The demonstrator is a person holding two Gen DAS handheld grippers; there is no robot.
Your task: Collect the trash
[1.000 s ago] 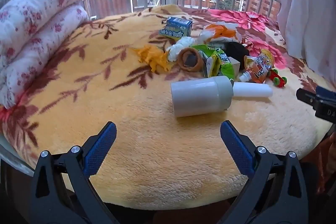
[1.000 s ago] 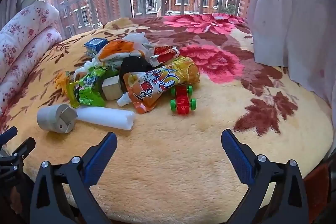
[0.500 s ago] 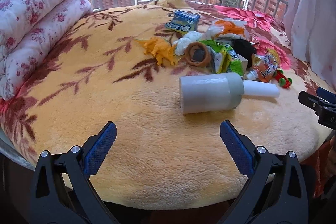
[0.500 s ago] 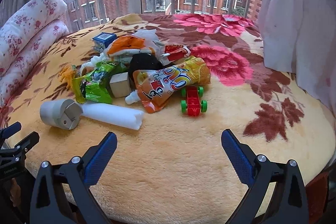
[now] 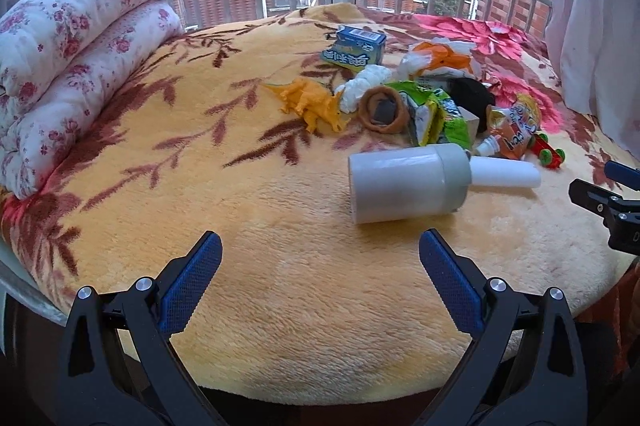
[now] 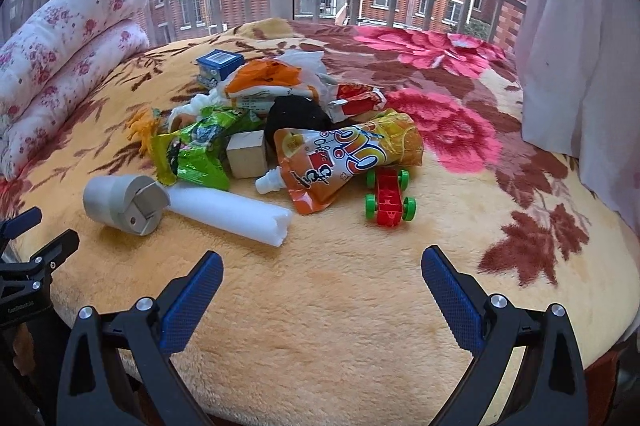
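While both tools hang short of the pile above the blanket (image 6: 320, 326), left gripper (image 5: 320, 266) and right gripper (image 6: 322, 278) stand with jaws spread wide and nothing between them, probably poised to choose a first piece. Trash lies heaped mid-bed: orange drink pouch (image 6: 348, 154), green snack wrapper (image 6: 200, 150) and blue carton (image 5: 354, 48), mixed with a toy car (image 6: 388, 202) and toy dinosaur (image 5: 312, 102). No bin or bag is visible; the grey roll (image 5: 404, 182) holds a white foam tube (image 6: 228, 212) against its end.

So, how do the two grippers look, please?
Both alike: the left gripper and right gripper have black angular frames with silver round bolts, and fingers faced with blue textured pads. No cables or sleeves show.
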